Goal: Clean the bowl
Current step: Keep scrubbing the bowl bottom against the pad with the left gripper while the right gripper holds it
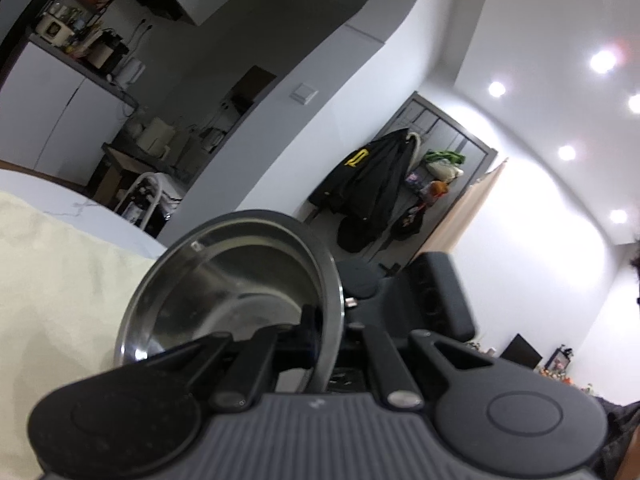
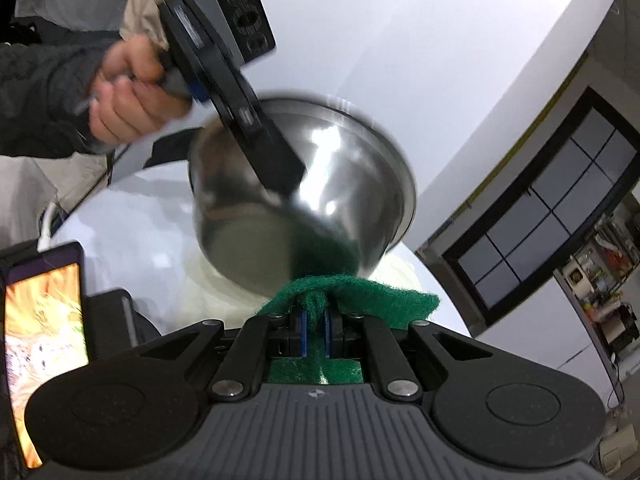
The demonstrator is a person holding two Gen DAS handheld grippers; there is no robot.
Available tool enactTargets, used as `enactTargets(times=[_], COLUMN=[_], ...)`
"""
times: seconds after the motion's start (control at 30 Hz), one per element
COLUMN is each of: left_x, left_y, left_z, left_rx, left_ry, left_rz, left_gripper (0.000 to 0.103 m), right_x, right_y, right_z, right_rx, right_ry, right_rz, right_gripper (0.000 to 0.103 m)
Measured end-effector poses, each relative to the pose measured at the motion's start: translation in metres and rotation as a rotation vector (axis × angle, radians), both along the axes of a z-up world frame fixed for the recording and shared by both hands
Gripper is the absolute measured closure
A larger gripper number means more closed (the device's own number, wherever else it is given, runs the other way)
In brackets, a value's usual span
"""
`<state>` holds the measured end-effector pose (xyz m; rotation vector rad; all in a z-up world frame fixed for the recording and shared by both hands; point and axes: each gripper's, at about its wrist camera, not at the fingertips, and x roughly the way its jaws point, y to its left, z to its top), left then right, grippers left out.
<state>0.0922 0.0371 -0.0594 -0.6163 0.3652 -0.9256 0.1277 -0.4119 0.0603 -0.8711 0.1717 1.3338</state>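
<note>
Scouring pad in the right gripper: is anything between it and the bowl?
Nothing visible. The green scouring pad, clamped in the right gripper, meets the outer wall of the steel bowl, which the left gripper holds by its rim.

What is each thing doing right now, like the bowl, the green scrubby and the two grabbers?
Bowl: lifted off the table, tilted, held by its rim.
Left gripper: shut on the bowl's rim.
Green scouring pad: pinched and bunched, just under the bowl's outside.
Right gripper: shut on the scouring pad.
Phone: screen lit.
</note>
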Motion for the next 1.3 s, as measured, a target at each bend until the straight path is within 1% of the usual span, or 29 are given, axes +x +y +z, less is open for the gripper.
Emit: enactTargets(times=[0.2, 0.4, 0.5, 0.67, 0.83, 1.0, 1.1, 1.3], left_x=[0.002, 0.007, 0.007, 0.009, 0.011, 0.011, 0.009, 0.004], left_y=[-0.005, -0.008, -0.009, -0.004, 0.002, 0.009, 0.011, 0.008], left_z=[0.004, 0.003, -0.002, -0.008, -0.017, -0.020, -0.019, -0.009], left_rx=[-0.052, -0.103, -0.094, -0.063, -0.049, -0.040, -0.045, -0.043], left_ry=[-0.021, -0.024, -0.019, 0.003, 0.032, 0.051, 0.048, 0.023], left_rz=[-0.027, -0.037, -0.032, 0.003, 0.028, 0.045, 0.046, 0.030], left_gripper=[0.098, 0.097, 0.097, 0.097, 0.097, 0.098, 0.098, 0.098], right_x=[0.001, -0.010, -0.019, -0.030, -0.037, -0.033, -0.028, -0.011], right_y=[0.008, 0.017, 0.020, 0.019, 0.008, 0.001, 0.000, 0.008], right_z=[-0.013, -0.018, -0.018, -0.015, 0.000, 0.008, 0.015, 0.004], right_rx=[-0.027, -0.046, -0.045, -0.041, 0.006, 0.030, 0.052, 0.057], right_ry=[0.000, 0.009, 0.016, 0.023, 0.025, 0.004, 0.002, 0.012], right_rz=[0.002, 0.050, 0.081, 0.117, 0.134, 0.114, 0.088, 0.016], right_gripper=[0.095, 0.095, 0.095, 0.095, 0.095, 0.095, 0.095, 0.095])
